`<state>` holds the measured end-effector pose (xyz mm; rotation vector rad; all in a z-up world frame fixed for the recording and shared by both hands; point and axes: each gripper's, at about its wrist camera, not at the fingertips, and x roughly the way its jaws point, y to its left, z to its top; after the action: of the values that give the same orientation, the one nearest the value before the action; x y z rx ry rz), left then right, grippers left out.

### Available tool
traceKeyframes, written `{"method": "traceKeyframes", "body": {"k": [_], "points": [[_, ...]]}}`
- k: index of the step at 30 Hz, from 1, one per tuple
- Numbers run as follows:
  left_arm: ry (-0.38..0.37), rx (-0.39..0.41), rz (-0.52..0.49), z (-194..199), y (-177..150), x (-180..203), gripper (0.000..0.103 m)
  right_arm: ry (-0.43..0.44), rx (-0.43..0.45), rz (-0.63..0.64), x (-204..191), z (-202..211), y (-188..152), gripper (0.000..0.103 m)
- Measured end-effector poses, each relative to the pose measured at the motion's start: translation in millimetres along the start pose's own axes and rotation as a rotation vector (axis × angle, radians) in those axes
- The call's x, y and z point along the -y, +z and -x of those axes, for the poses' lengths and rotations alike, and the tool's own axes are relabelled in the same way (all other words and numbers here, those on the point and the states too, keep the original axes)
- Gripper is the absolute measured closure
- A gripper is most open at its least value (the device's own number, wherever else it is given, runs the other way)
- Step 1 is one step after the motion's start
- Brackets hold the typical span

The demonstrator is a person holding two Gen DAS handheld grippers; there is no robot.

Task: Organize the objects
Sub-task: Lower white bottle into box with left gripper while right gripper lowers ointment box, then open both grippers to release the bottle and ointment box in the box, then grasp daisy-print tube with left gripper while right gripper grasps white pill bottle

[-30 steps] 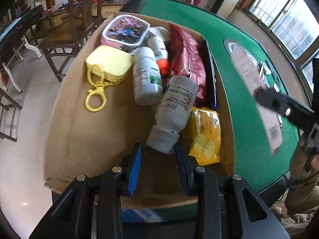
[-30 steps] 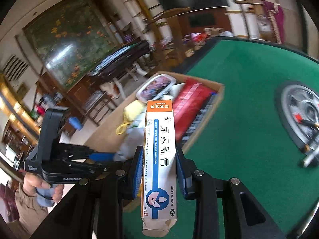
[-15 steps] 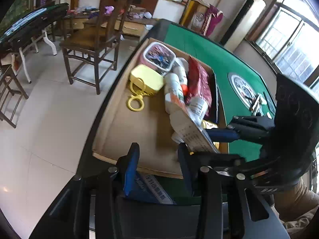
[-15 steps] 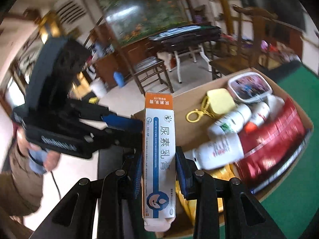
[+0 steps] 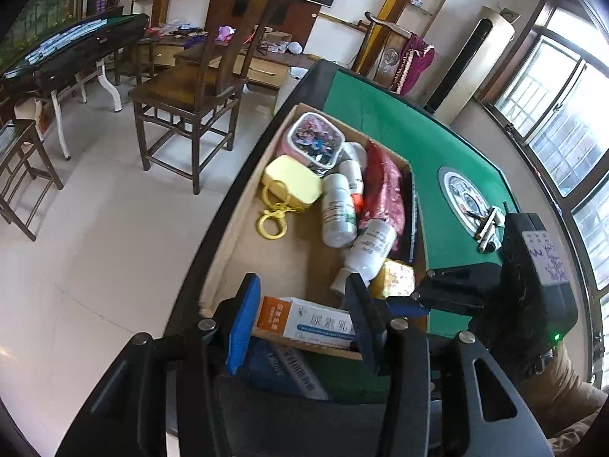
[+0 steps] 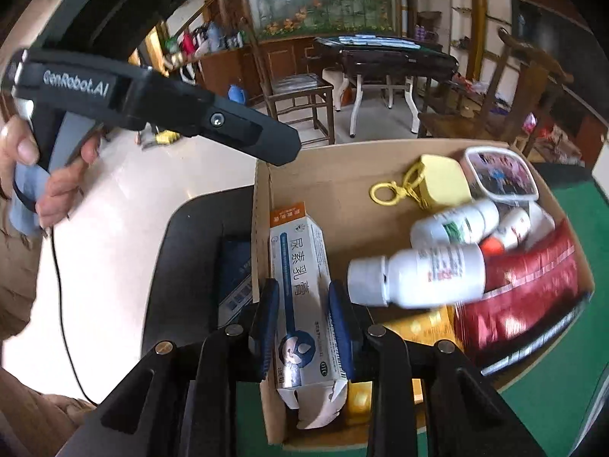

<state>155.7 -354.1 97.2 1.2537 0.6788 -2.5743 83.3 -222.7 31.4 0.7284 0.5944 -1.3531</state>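
printed text: "genrobot.ai", white letters on the black body of the left gripper [image 6: 160, 103], at 10 o'clock in the right wrist view. ointment carton [image 6: 302, 285], white with an orange end, carries blue chinese characters "尿素乳膏" along its face, plus a small "otc" oval near its 6 o'clock end. bottle labels too blurred to read.

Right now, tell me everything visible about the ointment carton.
The ointment carton is a long white cardboard box with an orange end, a blue stripe and blue Chinese print. Its near end flap is torn open. It lies lengthwise along the cardboard box's near wall, printed face up, clamped between the right claw's blue pads.
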Motion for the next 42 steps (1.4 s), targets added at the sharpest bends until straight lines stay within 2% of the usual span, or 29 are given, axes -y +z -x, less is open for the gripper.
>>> {"method": "traceKeyframes", "body": {"k": [2,3,4,6,10,13,17,21,24,25,26,29,32,37,42], "points": [[-0.014,-0.006,-0.02,-3.2,1.1,11.1,0.057,0.019,0.056,-0.06,7.4,13.7,-3.3,0.071],[-0.022,-0.011,-0.033,-6.0,1.7,18.4,0.057,0.036,0.087,-0.095,11.8,23.8,-6.4,0.065],[-0.033,-0.015,-0.046,-7.9,0.9,24.3,0.057,0.04,0.121,-0.124,15.3,34.7,-10.3,0.054],[-0.056,-0.028,-0.08,-15.0,1.3,41.7,0.053,0.03,0.19,-0.183,24.0,58.7,-20.0,0.041],[-0.105,-0.048,-0.14,-28.8,0.1,75.4,0.047,-0.055,0.281,-0.303,39.2,104.8,-50.3,0.021],[-0.146,-0.068,-0.173,-41.1,-2.7,103.7,0.042,-0.126,0.328,-0.405,53.2,140.5,-87.6,0.007],[-0.201,-0.107,-0.225,-59.5,-9.2,147.1,0.037,-0.219,0.382,-0.532,75.9,184.6,-133.7,0.0],[-0.245,-0.169,-0.291,-81.1,-16.7,194.4,0.032,-0.326,0.439,-0.666,108.9,241.4,-188.7,0.0],[-0.272,-0.218,-0.343,-98.3,-24.0,229.5,0.031,-0.386,0.506,-0.774,130.3,278.4,-226.6,0.0],[-0.278,-0.23,-0.359,-103.1,-27.4,239.9,0.031,-0.424,0.564,-0.838,139.0,300.6,-249.9,0.0],[-0.284,-0.244,-0.378,-108.7,-30.2,250.6,0.031,-0.424,0.564,-0.838,139.0,300.6,-249.9,0.0],[-0.304,-0.282,-0.423,-124.3,-40.0,281.0,0.031,-0.456,0.631,-0.921,148.2,329.9,-280.7,0.0],[-0.326,-0.308,-0.461,-138.9,-46.9,310.1,0.031,-0.508,0.664,-0.981,151.0,354.6,-297.6,0.0],[-0.346,-0.336,-0.543,-161.9,-58.5,355.6,0.031,-0.585,0.639,-1.005,151.6,376.0,-314.8,0.0],[-0.324,-0.354,-0.64,-183.1,-74.8,390.5,0.031,-0.58,0.668,-1.042,151.4,384.6,-328.6,0.0]]}}
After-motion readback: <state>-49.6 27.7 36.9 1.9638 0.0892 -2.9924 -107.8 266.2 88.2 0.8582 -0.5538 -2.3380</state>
